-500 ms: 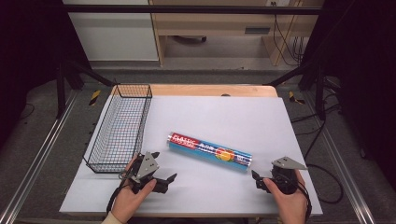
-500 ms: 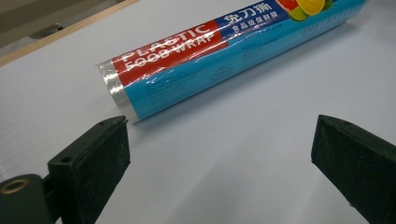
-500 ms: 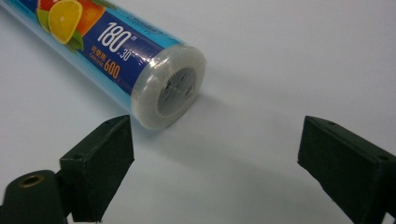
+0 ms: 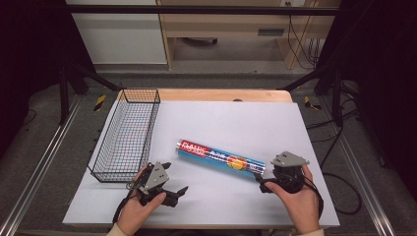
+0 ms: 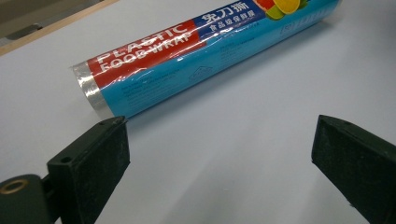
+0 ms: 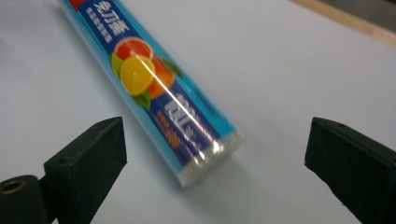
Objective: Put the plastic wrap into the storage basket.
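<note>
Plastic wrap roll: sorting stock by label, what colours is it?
The plastic wrap roll is blue with a red band, clearest in the left gripper view.

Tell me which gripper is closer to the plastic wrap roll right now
Right. The right gripper sits at the fruit-printed end of the plastic wrap roll, jaws open around its tip. The left gripper is open too, a short gap short of the red end.

Even overhead light on the table [image 4: 295, 123]; surroundings dark. Glare streaks the roll [image 6: 154, 88]. Gripper views slightly soft
</note>
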